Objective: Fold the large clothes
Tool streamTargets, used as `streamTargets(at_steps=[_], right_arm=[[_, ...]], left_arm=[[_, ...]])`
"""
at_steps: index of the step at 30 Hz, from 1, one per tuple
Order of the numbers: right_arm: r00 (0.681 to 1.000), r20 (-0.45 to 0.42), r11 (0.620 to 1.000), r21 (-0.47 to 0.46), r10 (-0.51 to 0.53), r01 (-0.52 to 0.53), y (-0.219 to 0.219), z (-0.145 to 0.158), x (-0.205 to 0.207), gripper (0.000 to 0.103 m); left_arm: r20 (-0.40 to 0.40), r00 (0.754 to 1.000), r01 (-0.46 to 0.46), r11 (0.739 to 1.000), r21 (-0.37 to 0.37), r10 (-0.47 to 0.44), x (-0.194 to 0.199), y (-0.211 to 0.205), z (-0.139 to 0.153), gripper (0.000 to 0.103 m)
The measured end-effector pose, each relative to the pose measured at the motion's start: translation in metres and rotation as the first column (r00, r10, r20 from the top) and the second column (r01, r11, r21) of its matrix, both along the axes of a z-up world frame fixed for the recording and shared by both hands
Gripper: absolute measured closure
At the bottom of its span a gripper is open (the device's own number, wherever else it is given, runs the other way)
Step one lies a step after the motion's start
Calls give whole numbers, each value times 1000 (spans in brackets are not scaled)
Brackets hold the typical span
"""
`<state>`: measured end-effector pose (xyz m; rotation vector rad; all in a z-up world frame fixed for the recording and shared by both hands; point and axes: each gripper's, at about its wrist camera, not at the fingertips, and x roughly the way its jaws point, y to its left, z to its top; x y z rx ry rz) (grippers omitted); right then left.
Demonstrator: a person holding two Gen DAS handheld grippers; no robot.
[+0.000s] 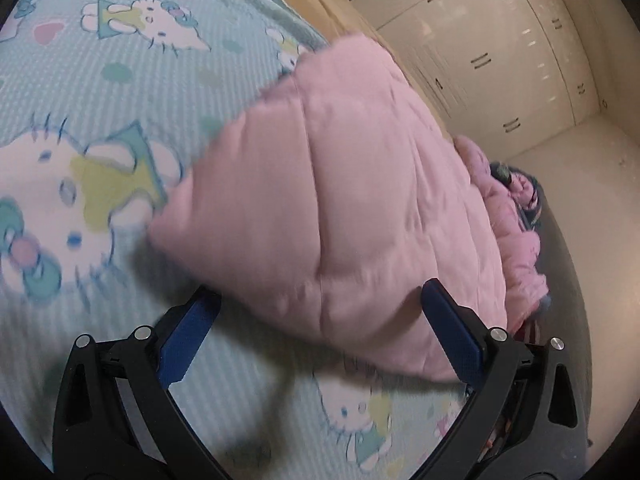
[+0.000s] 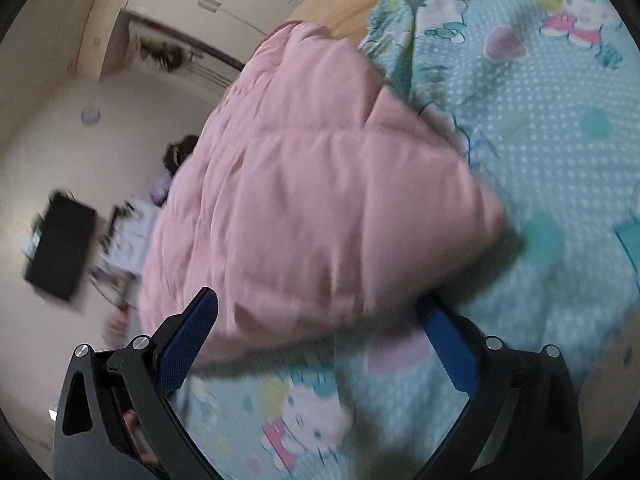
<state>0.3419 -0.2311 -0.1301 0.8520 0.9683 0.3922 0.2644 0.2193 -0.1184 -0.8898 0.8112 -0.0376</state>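
Both our grippers, left gripper and right gripper, hover spread wide (holding nothing) at the pink quilted coat on the cartoon bedsheet.

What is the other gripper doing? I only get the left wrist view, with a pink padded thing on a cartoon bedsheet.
Observer: The right gripper is open too, held just short of the same pink padded garment and gripping nothing.
Operator: Anything beyond the bed on that side?
Observer: Yes, a flat black object on the pale floor, blurred by motion.
Operator: Is the sheet flat everywhere?
Observer: No. In the right wrist view the cartoon bedsheet is bunched into folds by the garment's far edge.
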Motion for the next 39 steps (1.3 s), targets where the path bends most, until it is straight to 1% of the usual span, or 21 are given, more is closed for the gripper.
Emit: streamTargets(at_steps=[4, 8, 11, 12, 13, 14, 15, 16, 17, 19, 20, 22, 23, 25, 27, 31, 34, 35, 39], right_arm=[[999, -39, 996, 79, -32, 35, -12, -9, 22, 4], [997, -55, 992, 111, -48, 54, -24, -12, 41, 4], [997, -50, 991, 117, -53, 58, -25, -7, 52, 4], [998, -44, 992, 112, -55, 59, -23, -5, 53, 6], [998, -30, 994, 99, -53, 55, -23, 1, 56, 14], [999, -14, 996, 78, -48, 49, -21, 6, 56, 19], [999, 12, 998, 49, -39, 38, -19, 16, 57, 30], [999, 37, 999, 33, -27, 26, -17, 24, 57, 39], [998, 63, 1000, 12, -12, 12, -14, 33, 57, 42], [992, 125, 999, -44, 26, -21, -5, 58, 55, 52], [987, 155, 998, -58, 43, -35, 1, 71, 52, 54], [977, 201, 994, -92, 76, -59, 11, 91, 45, 60], [971, 220, 992, -109, 93, -71, 15, 98, 41, 60], [955, 263, 983, -156, 140, -101, 29, 114, 26, 62], [939, 291, 971, -203, 182, -125, 42, 125, 10, 63], [917, 324, 953, -266, 233, -149, 54, 131, -28, 63], [911, 325, 944, -289, 254, -160, 58, 126, -55, 63], [911, 323, 942, -296, 257, -161, 57, 123, -61, 64], [927, 293, 949, -278, 233, -151, 50, 113, -77, 64]], left_arm=[[-8, 1000, -29, 998, -49, 28, 21, 10, -7, 9], [-5, 1000, -22, 998, -65, 22, 38, 13, -7, 9], [2, 1000, -25, 995, -95, 26, 50, 17, -6, 9], [12, 1000, -26, 995, -100, 28, 53, 19, -6, 9], [17, 999, -27, 995, -95, 29, 54, 19, -5, 9], [27, 999, -26, 997, -78, 28, 57, 19, -2, 14], [39, 999, -20, 999, -44, 22, 58, 23, 3, 20], [50, 999, -13, 1000, -21, 14, 59, 22, 6, 33], [68, 998, 2, 1000, 22, -3, 62, 20, 15, 40], [91, 995, 26, 998, 61, -31, 66, 19, 29, 49], [101, 994, 33, 997, 73, -41, 68, 20, 34, 52], [116, 991, 52, 992, 113, -65, 70, 21, 48, 57], [121, 990, 57, 990, 130, -73, 70, 22, 50, 60], [130, 987, 67, 981, 183, -91, 63, 20, 60, 63], [131, 986, 74, 975, 209, -103, 54, 22, 63, 64], [123, 983, 95, 956, 276, -133, 30, 18, 72, 65], [116, 980, 116, 935, 337, -163, 6, 11, 79, 65], [115, 979, 120, 931, 346, -169, -2, 9, 79, 65], [108, 978, 127, 918, 377, -180, -23, 3, 78, 65]])
